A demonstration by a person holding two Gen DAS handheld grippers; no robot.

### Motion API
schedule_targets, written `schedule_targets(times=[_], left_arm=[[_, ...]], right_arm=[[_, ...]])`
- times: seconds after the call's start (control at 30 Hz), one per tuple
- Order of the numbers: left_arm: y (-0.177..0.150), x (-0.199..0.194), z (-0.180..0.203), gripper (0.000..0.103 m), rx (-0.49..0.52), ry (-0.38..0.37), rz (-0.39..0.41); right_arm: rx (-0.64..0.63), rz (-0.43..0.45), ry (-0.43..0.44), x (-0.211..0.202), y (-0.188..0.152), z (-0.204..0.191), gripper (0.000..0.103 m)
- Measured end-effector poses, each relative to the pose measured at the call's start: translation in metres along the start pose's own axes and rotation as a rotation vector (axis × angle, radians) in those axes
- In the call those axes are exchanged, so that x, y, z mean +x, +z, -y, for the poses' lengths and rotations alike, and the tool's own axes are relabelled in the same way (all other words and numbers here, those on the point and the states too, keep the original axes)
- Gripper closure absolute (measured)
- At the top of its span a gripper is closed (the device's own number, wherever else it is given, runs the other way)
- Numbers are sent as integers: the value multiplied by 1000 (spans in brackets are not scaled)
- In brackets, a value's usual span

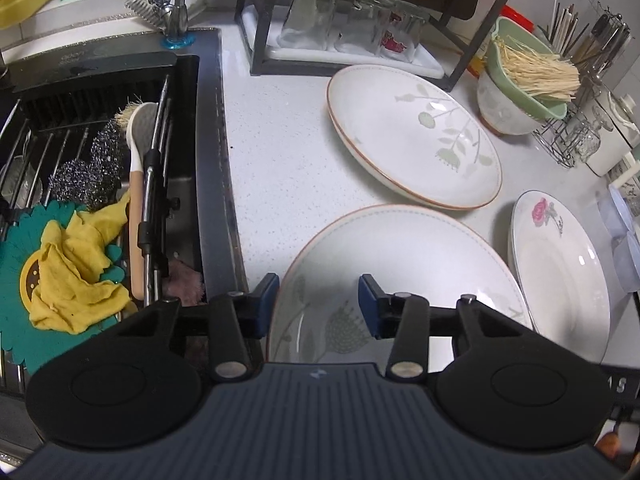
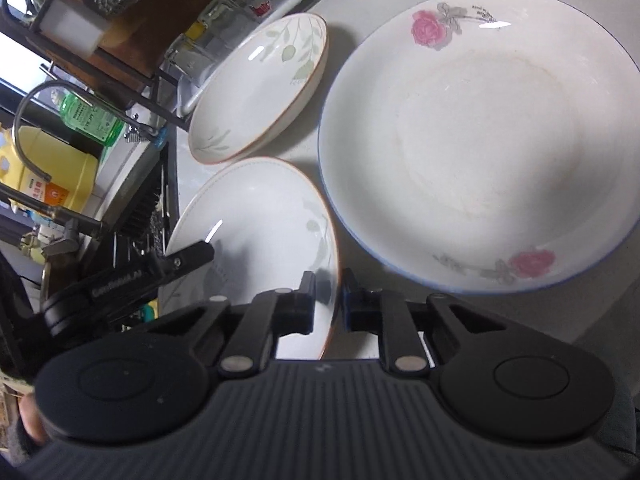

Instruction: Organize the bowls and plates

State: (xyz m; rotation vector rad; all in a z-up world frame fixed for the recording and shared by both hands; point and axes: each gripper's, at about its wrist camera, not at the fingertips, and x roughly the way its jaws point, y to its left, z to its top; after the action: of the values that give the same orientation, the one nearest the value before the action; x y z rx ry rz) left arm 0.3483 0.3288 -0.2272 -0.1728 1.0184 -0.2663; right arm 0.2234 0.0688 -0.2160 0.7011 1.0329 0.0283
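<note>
Plate (image 2: 256,224) with the leaf print, lower centre, has its rim pinched by my right gripper (image 2: 328,300); my left gripper (image 1: 318,300) straddles its other edge, not clamped. Next: lift level, stack.

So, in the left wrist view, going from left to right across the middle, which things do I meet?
Yellow cloth → dish brush → sink edge → leaf plate → rose plate.
</note>
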Motion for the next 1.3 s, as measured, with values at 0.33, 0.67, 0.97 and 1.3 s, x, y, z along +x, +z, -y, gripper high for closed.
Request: schedule_targets(times=[0.33, 0.67, 0.97, 1.3], left_arm=[[14, -31, 2, 56, -41, -32, -41], [50, -66, 25, 56, -30, -27, -140], [61, -58, 61, 56, -50, -24, -206], [51, -25, 136, 56, -48, -25, -223]], right_arm=[[-3, -75, 14, -18, 14, -10, 86], [47, -36, 41, -62, 27, -27, 86], [42, -86, 19, -77, 60, -13, 87], [6, -102, -17, -87, 93, 51, 86]])
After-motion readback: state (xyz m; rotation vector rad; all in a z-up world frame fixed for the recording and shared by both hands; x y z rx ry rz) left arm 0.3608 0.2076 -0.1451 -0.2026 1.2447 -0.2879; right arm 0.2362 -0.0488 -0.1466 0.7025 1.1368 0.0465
